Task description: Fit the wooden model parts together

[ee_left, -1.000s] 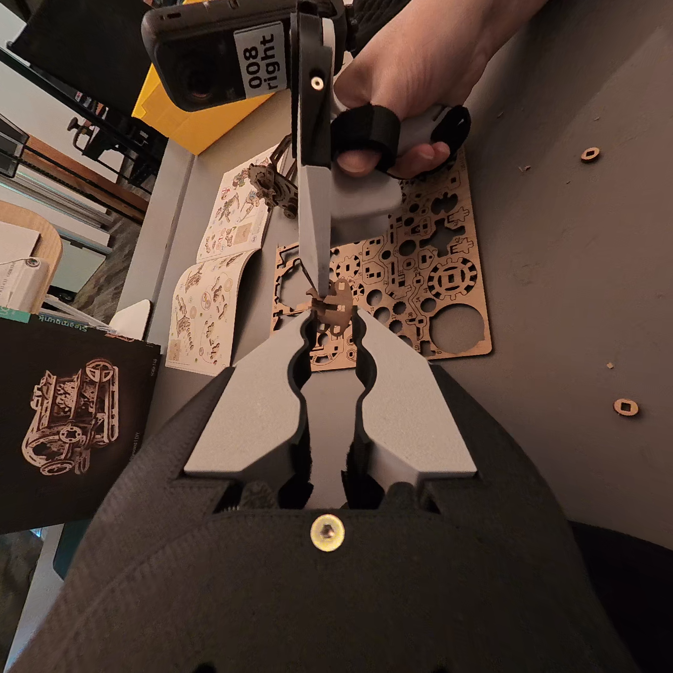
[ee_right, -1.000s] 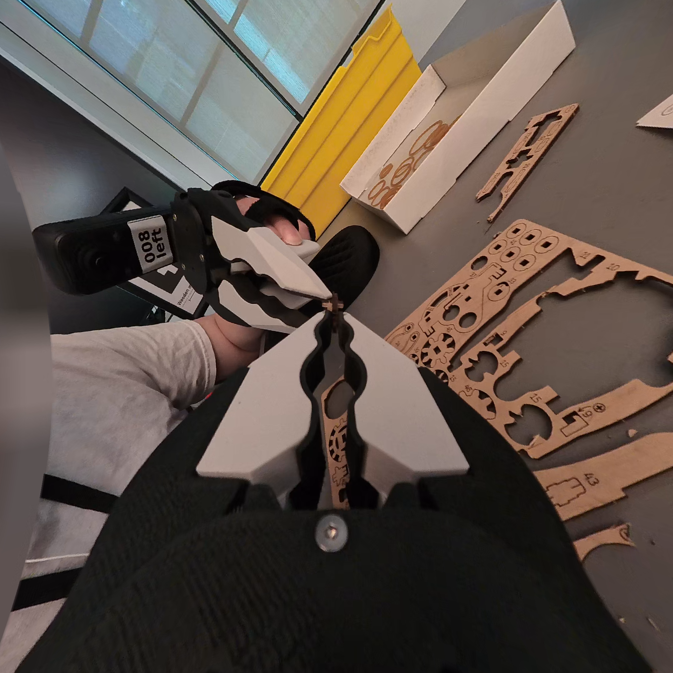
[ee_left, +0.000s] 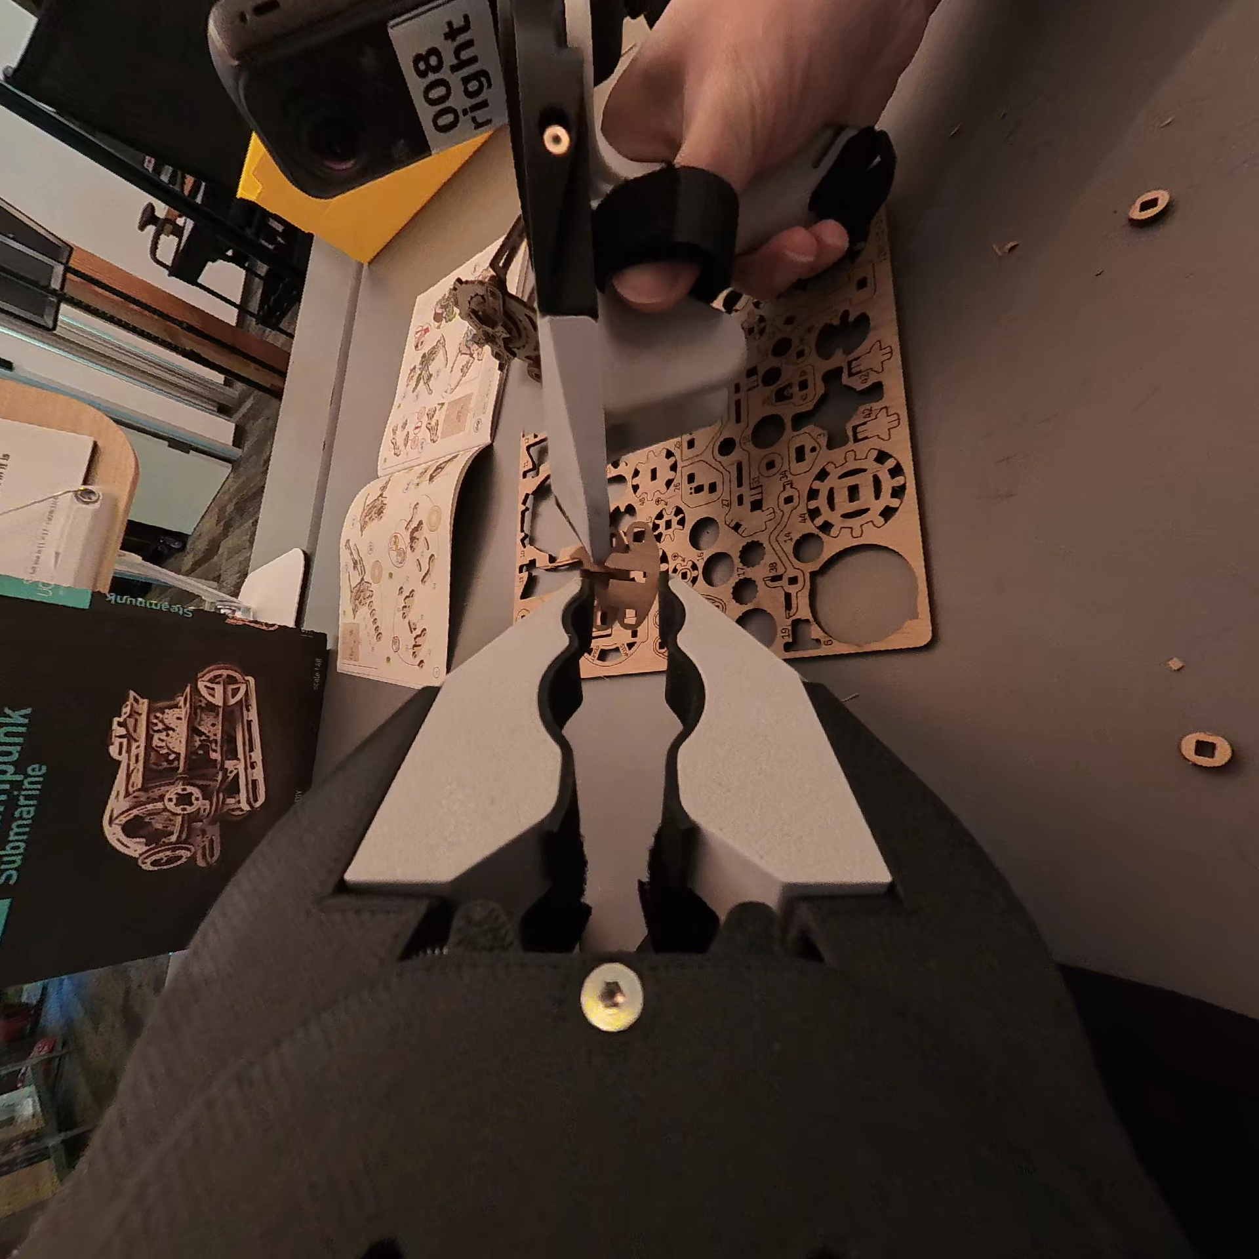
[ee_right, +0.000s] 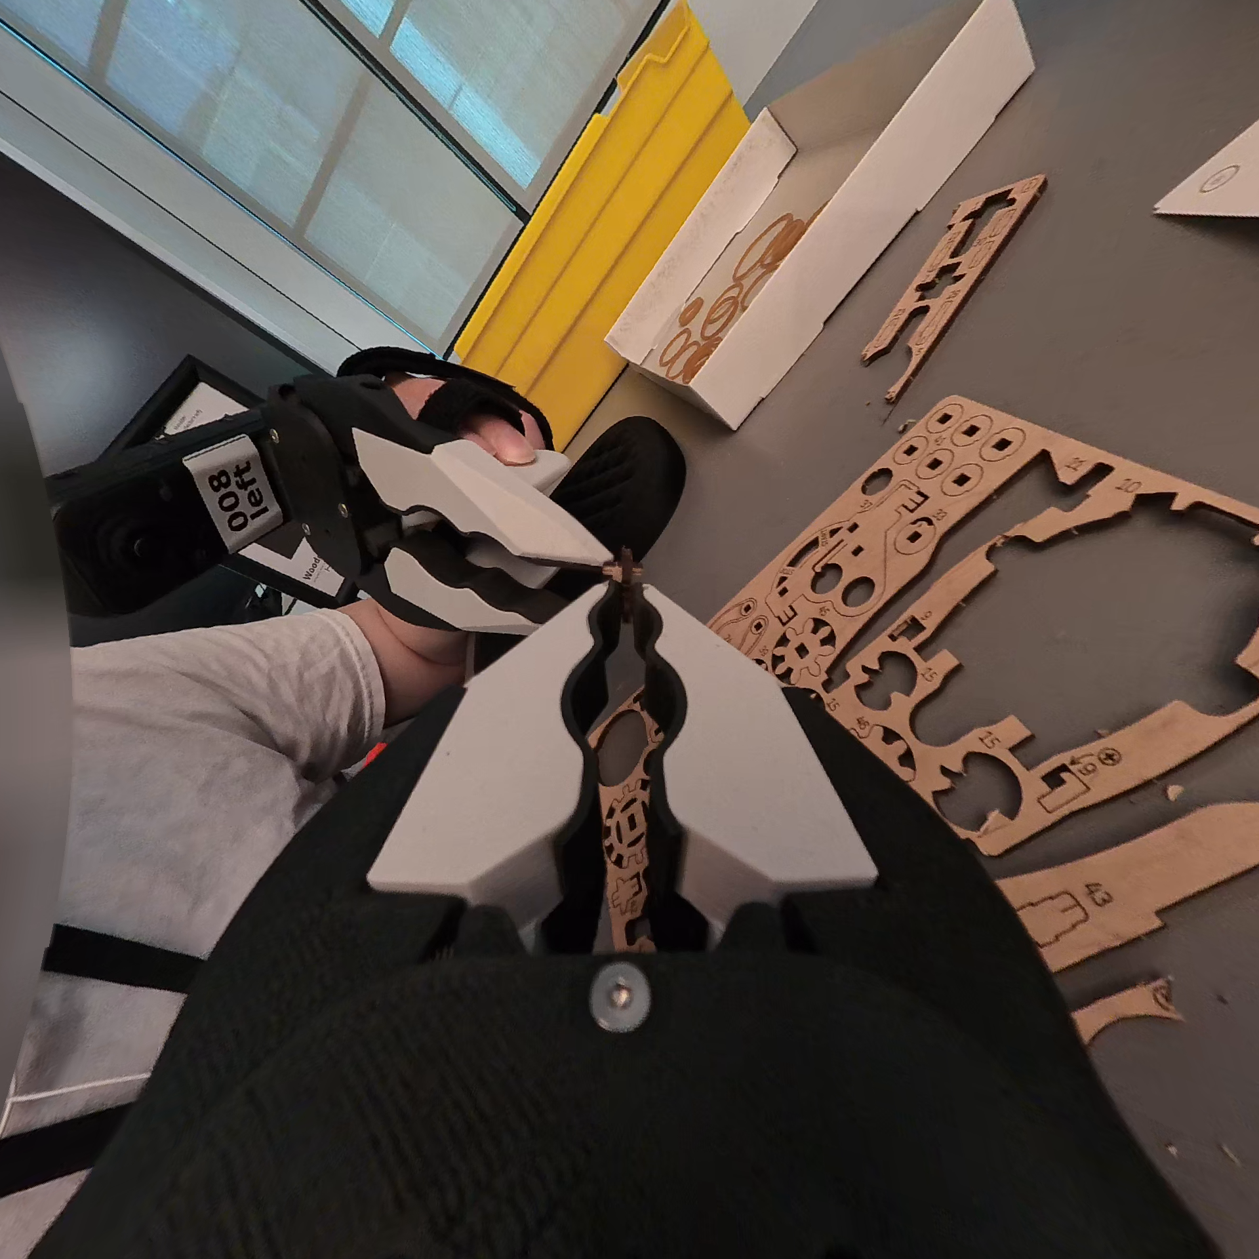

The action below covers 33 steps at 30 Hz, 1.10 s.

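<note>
A small wooden part [ee_left: 630,589], flat and rounded, sits between the tips of my left gripper [ee_left: 623,593]. The jaws stand one part-width apart and press on its edges. My right gripper [ee_left: 598,553] comes down from above, edge-on, and its tip meets the same part. In the right wrist view my right gripper [ee_right: 623,603] is shut on a thin wooden piece [ee_right: 624,579] seen edge-on, with a short cross stub. My left gripper [ee_right: 576,586] comes in from the left; its upper finger touches that piece and its lower fingertip is hidden. Both are held above the grey table [ee_left: 1056,477].
A punched plywood sheet [ee_left: 851,490] lies under the grippers, with an open instruction booklet [ee_left: 422,490] and a dark model box [ee_left: 157,770] on the left. Loose wooden washers [ee_left: 1204,749] lie on the right. A white box [ee_right: 817,238], a yellow bin [ee_right: 613,225] and cut-out sheet frames [ee_right: 1022,647] lie farther off. My two grippers' fingertips are within a few centimetres of each other.
Both grippers stay tip to tip on the wooden pieces. The part between my left jaws has turned a little and shows a rounder face.
</note>
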Available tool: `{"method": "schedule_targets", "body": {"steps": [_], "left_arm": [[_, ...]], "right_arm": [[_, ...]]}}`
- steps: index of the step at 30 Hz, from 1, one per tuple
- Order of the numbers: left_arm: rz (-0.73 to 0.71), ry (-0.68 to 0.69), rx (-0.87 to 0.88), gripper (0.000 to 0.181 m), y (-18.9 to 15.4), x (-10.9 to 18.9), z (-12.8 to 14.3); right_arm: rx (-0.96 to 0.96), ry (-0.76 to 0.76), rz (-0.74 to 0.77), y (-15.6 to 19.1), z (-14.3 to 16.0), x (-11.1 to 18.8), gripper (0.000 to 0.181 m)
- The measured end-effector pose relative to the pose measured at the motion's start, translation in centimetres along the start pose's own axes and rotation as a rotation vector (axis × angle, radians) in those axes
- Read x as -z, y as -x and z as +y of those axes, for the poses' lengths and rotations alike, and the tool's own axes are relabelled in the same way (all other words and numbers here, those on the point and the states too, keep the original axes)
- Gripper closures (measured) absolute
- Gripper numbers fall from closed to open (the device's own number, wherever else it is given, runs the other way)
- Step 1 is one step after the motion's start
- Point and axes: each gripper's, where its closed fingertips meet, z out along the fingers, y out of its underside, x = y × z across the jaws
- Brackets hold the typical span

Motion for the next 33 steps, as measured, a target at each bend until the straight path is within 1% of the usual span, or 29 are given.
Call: {"method": "schedule_targets", "body": {"steps": [21, 29, 33], "left_arm": [[0.017, 0.005, 0.004, 0.164, -0.20, 0.26, -0.10], [0.006, 0.012, 0.012, 0.164, -0.02, 0.22, 0.00], [0.002, 0.011, 0.015, 0.164, 0.02, 0.24, -0.06]], "right_arm": [[0.036, 0.034, -0.058, 0.52, 0.14, 0.01, 0.181], [0.120, 0.056, 0.001, 0.30, 0.32, -0.14, 0.181], [0.129, 0.056, 0.004, 0.34, 0.25, -0.08, 0.181]]}}
